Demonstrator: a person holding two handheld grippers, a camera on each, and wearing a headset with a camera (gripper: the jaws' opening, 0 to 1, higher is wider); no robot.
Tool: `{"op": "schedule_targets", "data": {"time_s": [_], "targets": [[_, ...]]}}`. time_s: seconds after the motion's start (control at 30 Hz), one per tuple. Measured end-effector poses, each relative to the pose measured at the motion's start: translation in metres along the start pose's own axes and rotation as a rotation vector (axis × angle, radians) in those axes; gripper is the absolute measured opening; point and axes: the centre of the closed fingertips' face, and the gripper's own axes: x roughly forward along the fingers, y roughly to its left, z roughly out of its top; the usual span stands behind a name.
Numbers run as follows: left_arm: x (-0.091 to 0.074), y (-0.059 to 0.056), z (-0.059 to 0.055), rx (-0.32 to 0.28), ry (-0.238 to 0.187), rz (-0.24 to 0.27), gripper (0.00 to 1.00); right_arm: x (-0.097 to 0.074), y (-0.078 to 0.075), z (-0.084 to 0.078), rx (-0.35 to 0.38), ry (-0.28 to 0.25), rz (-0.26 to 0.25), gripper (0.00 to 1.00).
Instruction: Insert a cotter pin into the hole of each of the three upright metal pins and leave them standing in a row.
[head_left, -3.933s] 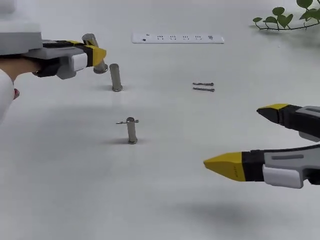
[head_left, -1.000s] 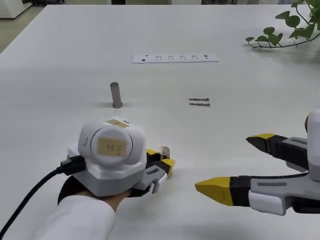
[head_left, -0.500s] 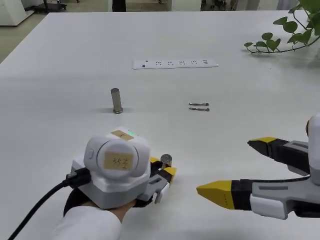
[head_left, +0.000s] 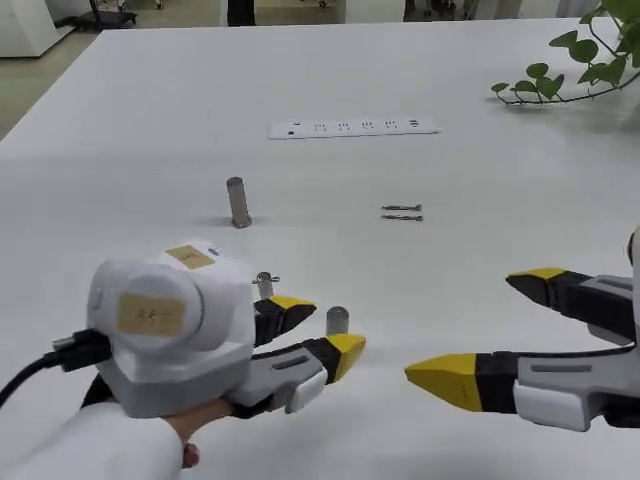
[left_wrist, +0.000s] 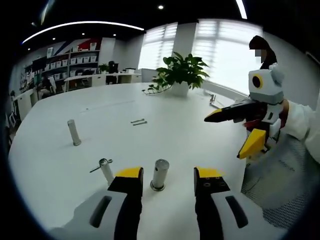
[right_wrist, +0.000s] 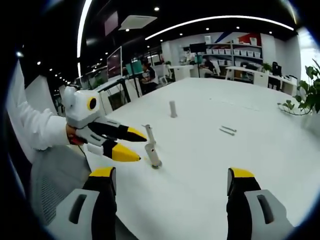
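Note:
Three upright metal pins stand on the white table. The nearest pin (head_left: 337, 320) (left_wrist: 160, 173) stands free between the jaws of my open left gripper (head_left: 325, 325) (left_wrist: 169, 174), with a gap on each side. Just left of it is a pin with a cotter pin through its top (head_left: 264, 285) (left_wrist: 105, 170). A bare pin (head_left: 238, 202) (left_wrist: 74, 132) stands farther back. Two loose cotter pins (head_left: 402, 212) (left_wrist: 137, 121) lie side by side mid-table. My right gripper (head_left: 470, 328) (right_wrist: 171, 173) hovers open and holds nothing, to the right of the nearest pin (right_wrist: 152, 155).
A white power strip (head_left: 355, 128) lies flat toward the far side of the table. A leafy plant (head_left: 570, 60) trails in at the far right. The left gripper's cable runs off at the lower left.
The left gripper, shut on the pin half a second ago, has opened and drawn back a little. The pin now stands on its own beside the cottered pin.

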Motion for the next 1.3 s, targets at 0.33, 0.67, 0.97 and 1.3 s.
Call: {"op": "schedule_targets", "data": {"time_s": [0.33, 0.67, 0.97, 1.3], "targets": [[-0.036, 0.000, -0.004, -0.009, 0.014, -0.053, 0.64, -0.007, -0.010, -0.006, 0.002, 0.020, -0.027, 0.90], [-0.056, 0.012, -0.022, -0.041, 0.075, -0.046, 0.75, -0.013, -0.020, -0.008, 0.005, 0.032, -0.051, 0.90], [-0.066, 0.013, -0.034, -0.051, 0.113, -0.056, 0.99, -0.016, -0.025, -0.013, -0.010, 0.062, -0.051, 0.88], [-0.075, 0.018, -0.036, -0.073, 0.107, -0.033, 0.99, -0.017, -0.031, -0.011, -0.051, 0.088, -0.039, 0.81]]}}
